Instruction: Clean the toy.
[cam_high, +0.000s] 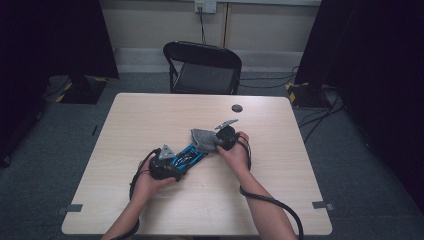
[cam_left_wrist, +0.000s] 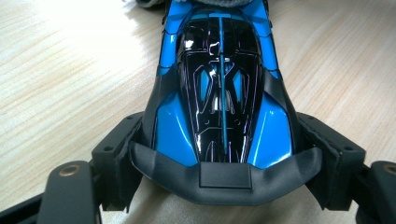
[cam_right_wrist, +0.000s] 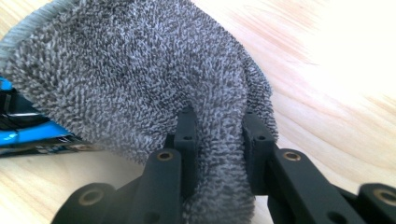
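The glossy toy car (cam_left_wrist: 219, 93) has a bright blue plastic body, a shiny black centre panel traced with thin purple-tinted lines, one blue stripe down its middle, and a matt black rim at its near end. The looped terry cloth (cam_right_wrist: 140, 84) is mottled grey with a paler grey hem. The pale wooden table (cam_high: 150, 115) shows light beige grain streaks, and a small dark round disc (cam_high: 237, 108) sits near its far edge.

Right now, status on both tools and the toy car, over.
Left tool clamped on blue toy car, car on table. Right tool pinching grey cloth, cloth draped over car's far end. Small dark disc well clear, nothing in the way.
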